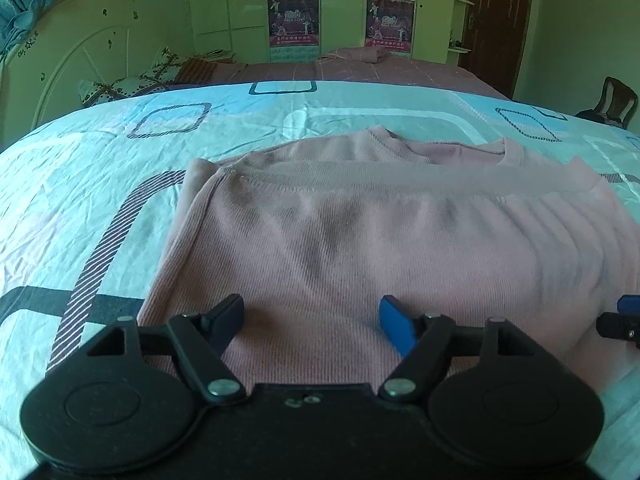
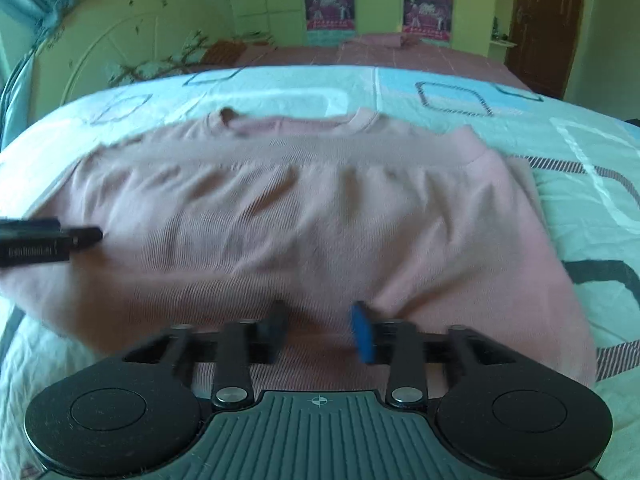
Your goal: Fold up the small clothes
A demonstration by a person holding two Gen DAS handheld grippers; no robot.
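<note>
Pink ribbed top (image 1: 360, 232) lies folded on the bed's light blue sheet (image 1: 80, 184) w/ striped square pattern, hem edge laid across just short of the neckline (image 1: 452, 148), which faces the far side. Left gripper (image 1: 316, 320) sits over the near edge of the top, jaws spread wide apart, nothing pinched btwn them; fabric shows flat in the gap, and whether the fingertips touch the cloth can't be told. Right gripper (image 2: 322, 330) is at the near edge too, toward the garment's right half, jaws partly apart w/ pink cloth visible in the gap but pads not pressing it; right wrist view is motion-blurred. Each gripper shows at the edge of the other's view, so the two are side by side. Beyond the sheet: a pink bedspread (image 1: 360, 68), white headboard (image 1: 80, 52) at left, wardrobe w/ posters (image 1: 294, 20), brown door (image 1: 496, 20) at right.
</note>
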